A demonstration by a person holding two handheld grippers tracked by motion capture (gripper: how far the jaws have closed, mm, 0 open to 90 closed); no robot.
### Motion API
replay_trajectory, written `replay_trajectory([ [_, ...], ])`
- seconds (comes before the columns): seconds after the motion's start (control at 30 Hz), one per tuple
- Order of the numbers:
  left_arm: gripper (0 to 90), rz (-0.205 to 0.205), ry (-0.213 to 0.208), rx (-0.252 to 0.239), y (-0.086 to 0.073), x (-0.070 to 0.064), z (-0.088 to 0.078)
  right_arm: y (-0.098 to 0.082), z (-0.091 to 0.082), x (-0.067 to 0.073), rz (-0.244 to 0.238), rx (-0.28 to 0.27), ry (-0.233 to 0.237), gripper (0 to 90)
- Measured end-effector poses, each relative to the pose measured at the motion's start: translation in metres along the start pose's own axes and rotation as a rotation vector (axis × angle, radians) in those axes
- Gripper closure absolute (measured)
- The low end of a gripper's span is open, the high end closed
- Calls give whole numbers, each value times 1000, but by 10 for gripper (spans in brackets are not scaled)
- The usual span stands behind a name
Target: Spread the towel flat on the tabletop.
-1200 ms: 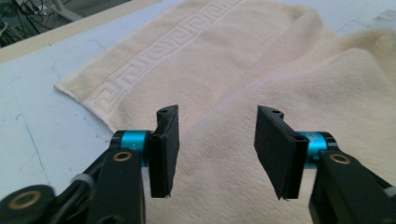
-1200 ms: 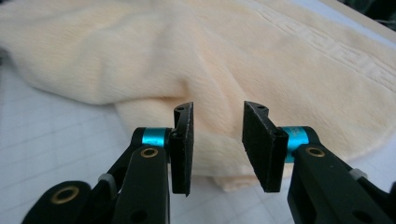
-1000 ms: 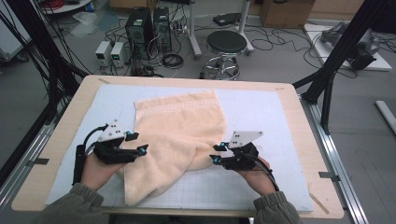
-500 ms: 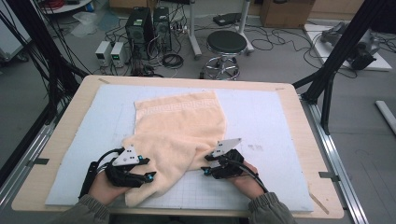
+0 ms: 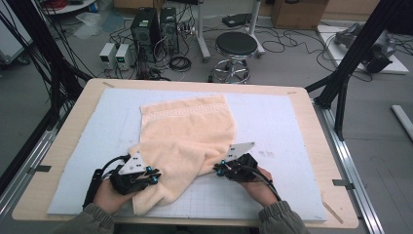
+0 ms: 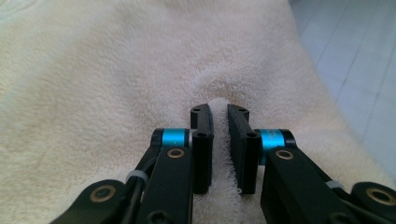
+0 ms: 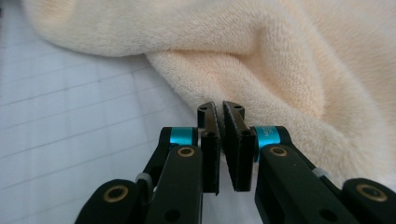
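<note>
Peach towel (image 5: 187, 134) spread on pale gridded mat (image 5: 292, 126) atop bench (image 5: 73, 126), patterned border at far end, near part rumpled and bunched toward person. Left gripper (image 5: 146, 176) at towel's near-left corner; its fingers (image 6: 201, 140) just closed, pinching ridge of towel pile between them. Right gripper (image 5: 221, 168) at towel's near-right edge; fingers (image 7: 209, 135) just closed to narrow slit, towel edge clamped at tips. Both hands low near front edge of bench, sleeves visible. Stool (image 5: 236, 46) and computer tower (image 5: 145, 27) on floor beyond.
</note>
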State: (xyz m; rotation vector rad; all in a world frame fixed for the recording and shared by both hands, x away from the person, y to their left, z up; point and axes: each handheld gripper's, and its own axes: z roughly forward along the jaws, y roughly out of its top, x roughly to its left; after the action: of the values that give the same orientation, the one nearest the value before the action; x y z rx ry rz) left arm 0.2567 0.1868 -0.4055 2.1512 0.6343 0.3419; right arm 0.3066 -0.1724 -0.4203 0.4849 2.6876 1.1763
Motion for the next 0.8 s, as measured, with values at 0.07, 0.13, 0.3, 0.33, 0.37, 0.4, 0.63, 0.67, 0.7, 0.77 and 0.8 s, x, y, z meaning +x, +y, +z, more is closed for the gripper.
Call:
replay_trajectory([
  [0.07,811,-16,-14,-48,6,1,-9,0,-17,2,-2,-20,-10,854],
  [0.13,813,-29,-24,-83,16,2,-19,1,-35,6,-19,-21,-35,855],
  [0.3,818,-30,-29,-143,37,8,-36,2,-76,12,-33,-51,-77,856],
  [0.33,817,-38,-28,-150,40,12,-37,3,-83,12,-34,-59,-91,857],
  [0.37,817,-49,-31,-150,42,16,-37,4,-86,10,-30,-66,-95,857],
  [0.4,817,-51,-27,-148,44,22,-34,5,-87,8,-31,-69,-95,857],
  [0.63,818,-125,68,18,38,77,15,8,-48,-32,76,-36,-99,857],
  [0.67,819,-142,79,39,36,84,23,9,-38,-37,85,-20,-100,857],
  [0.7,820,-159,83,63,33,91,29,8,-30,-42,101,-9,-105,857],
  [0.77,819,-195,83,78,29,101,39,6,-17,-53,127,1,-111,856],
  [0.8,813,-213,82,70,28,104,41,4,-12,-58,149,4,-106,854],
])
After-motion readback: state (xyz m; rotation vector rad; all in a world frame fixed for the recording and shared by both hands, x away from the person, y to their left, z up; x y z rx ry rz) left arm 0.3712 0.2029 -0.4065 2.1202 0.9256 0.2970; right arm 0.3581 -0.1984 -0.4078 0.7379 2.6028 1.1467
